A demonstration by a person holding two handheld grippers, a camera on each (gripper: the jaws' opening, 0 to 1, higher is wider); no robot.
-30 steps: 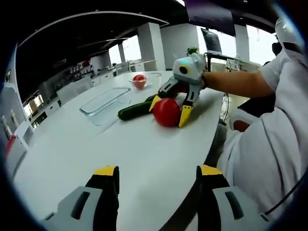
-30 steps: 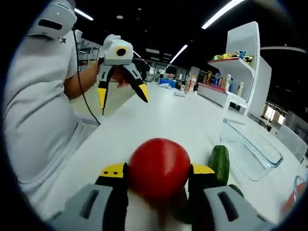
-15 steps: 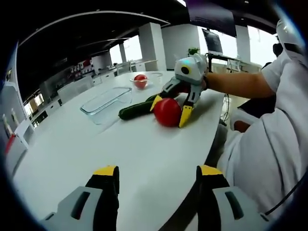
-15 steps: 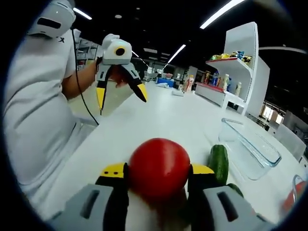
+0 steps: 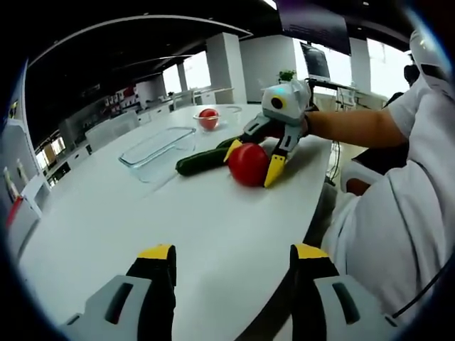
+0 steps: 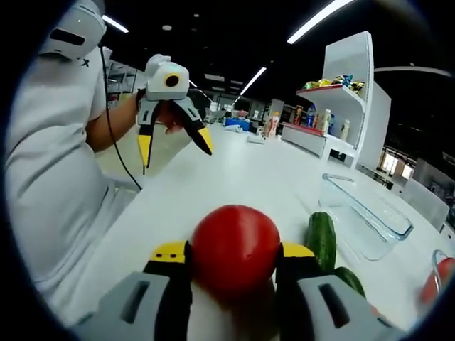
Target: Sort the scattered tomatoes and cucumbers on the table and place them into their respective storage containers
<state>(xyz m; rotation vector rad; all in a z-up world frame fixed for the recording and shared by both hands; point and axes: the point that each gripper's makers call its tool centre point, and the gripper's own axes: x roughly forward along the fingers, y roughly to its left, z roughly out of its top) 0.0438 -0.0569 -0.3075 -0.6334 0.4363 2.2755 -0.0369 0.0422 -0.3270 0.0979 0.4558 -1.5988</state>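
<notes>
My right tongs (image 6: pixel 231 257) grip a tomato (image 6: pixel 234 249) at lower centre, a cucumber (image 6: pixel 321 240) just right. My left tongs (image 5: pixel 231 257) gape wide, holding nothing, over the white tabletop (image 5: pixel 142 213).

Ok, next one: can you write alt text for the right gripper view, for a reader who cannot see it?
The right gripper holds a red tomato between its jaws, above a white table. Two cucumbers and an empty rectangular glass container lie to the right. At upper left, a person in white holds up the left gripper, jaws open.
</notes>
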